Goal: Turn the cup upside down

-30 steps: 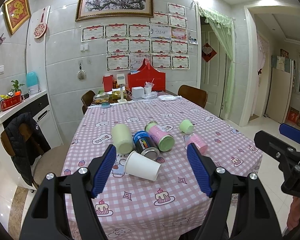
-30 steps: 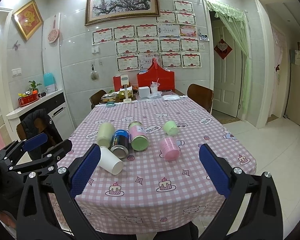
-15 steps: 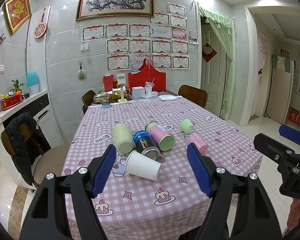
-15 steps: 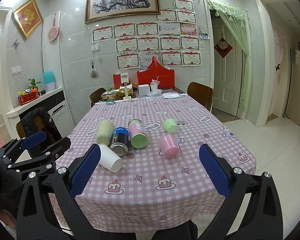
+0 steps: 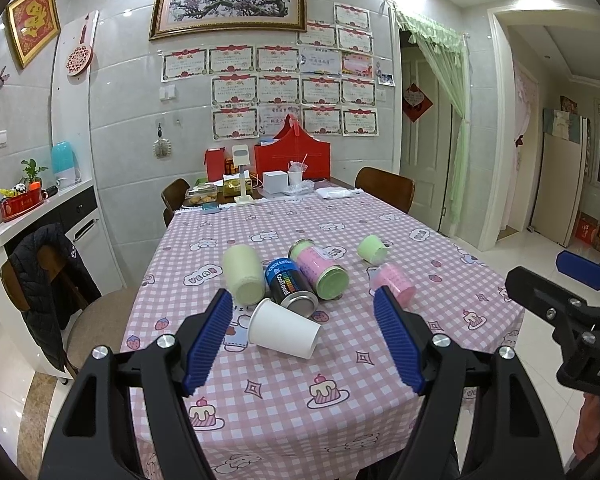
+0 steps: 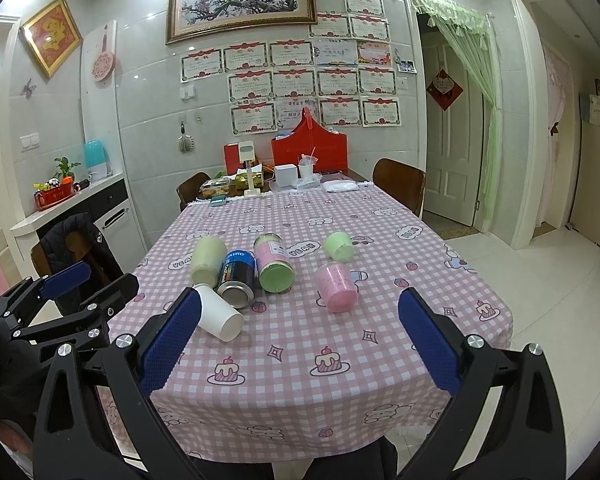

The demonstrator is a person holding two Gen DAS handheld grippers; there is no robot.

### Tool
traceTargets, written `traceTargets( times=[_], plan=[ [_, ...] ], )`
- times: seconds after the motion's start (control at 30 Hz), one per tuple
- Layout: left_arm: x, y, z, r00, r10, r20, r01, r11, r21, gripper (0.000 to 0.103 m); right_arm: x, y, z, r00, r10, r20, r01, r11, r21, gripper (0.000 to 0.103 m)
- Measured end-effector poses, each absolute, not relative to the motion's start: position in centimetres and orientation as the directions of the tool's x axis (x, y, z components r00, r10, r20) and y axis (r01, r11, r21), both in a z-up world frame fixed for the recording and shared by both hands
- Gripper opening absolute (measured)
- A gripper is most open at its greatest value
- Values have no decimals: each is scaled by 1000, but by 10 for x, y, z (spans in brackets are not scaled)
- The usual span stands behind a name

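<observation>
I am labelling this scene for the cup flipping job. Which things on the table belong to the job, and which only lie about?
Belong to the job:
white paper cup, on its side
left gripper, open
right gripper, open

Only lying about:
black can
pink canister
pale green cup
small green cup
pink cup
red box

Cups and cans lie tipped over on a table (image 5: 340, 420): a paper cup (image 5: 283, 329) nearest, three containers side by side just behind it, two more cups (image 5: 392, 282) to the right; boxes (image 5: 275, 181) stand at the far end.
</observation>
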State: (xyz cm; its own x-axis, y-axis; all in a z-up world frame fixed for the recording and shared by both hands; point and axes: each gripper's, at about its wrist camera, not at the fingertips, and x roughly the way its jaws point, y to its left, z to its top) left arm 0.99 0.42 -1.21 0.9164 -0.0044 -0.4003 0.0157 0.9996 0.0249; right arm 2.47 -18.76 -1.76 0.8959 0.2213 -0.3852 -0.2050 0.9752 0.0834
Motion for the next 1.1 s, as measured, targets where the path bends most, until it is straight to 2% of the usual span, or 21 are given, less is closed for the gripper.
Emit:
traceTargets(
  times=[0.57, 1.1],
  plan=[
    [17, -4, -17, 912, -16, -411, 31, 999, 29, 72, 29, -193, -15, 884, 234, -404, -209, 972, 106, 95],
    [58, -23, -30, 877, -60, -476, 83, 996, 27, 72, 57, -214, -27, 871, 203, -446, -156, 978, 140, 95]
  ],
)
